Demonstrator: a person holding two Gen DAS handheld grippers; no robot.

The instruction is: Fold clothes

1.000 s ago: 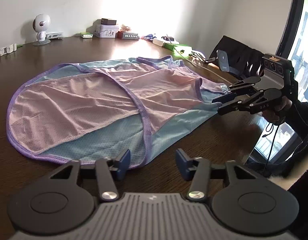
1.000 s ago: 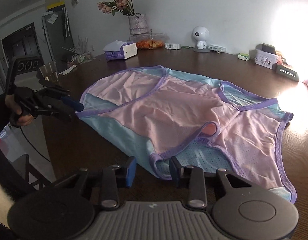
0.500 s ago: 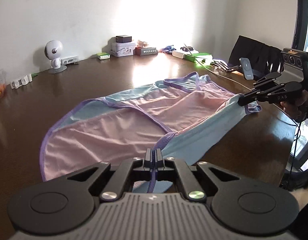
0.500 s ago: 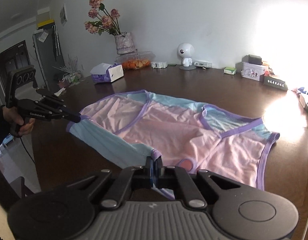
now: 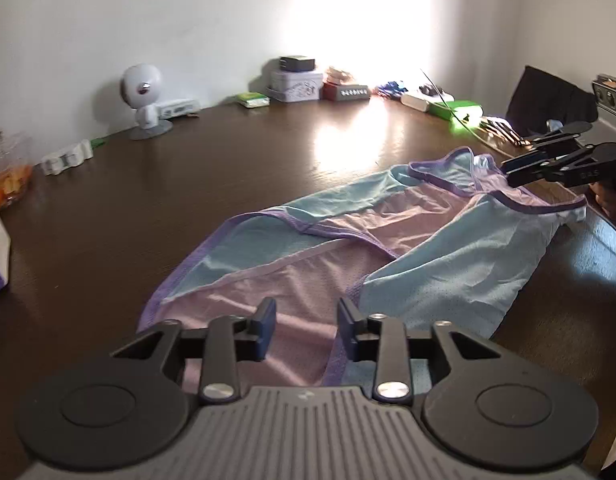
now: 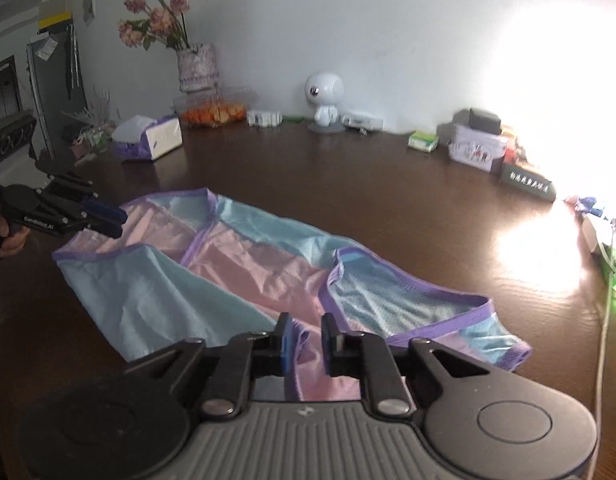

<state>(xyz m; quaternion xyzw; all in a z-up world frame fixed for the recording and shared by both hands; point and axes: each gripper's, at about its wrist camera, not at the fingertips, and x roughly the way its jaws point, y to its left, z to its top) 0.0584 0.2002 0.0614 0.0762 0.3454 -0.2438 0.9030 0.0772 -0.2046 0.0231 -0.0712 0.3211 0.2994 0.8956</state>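
Left gripper (image 5: 306, 328): seen at the bottom of the left wrist view; its fingers are parted and opening, with pink cloth and a purple hem lying below the gap but pressed by neither pad.
Right gripper (image 6: 303, 338): seen at the bottom of the right wrist view; its fingers are apart and opening, a purple-edged fold of cloth showing under the gap, not clamped.
Garment (image 5: 348, 248): a pink and light-blue mesh piece with purple trim is spread on the bench, one blue panel folded over the pink middle; it stretches from one gripper across to the other.
Garment's far end, left wrist view: the right gripper is seen from the side at the right edge, its tips just over the purple hem; a hand (image 5: 612, 196) is partly seen behind it.
Garment's far end, right wrist view: the left gripper is seen at the left edge, tips by the pink corner, held by a hand (image 6: 5, 236).
Bench (image 5: 107, 208): dark brown wood, with strong glare on its far side.
Far edge by the wall: a white robot figure (image 6: 324, 98), a tissue box (image 6: 153, 140), a vase of flowers (image 6: 197, 66) and small boxes (image 5: 295, 80) are lined up.
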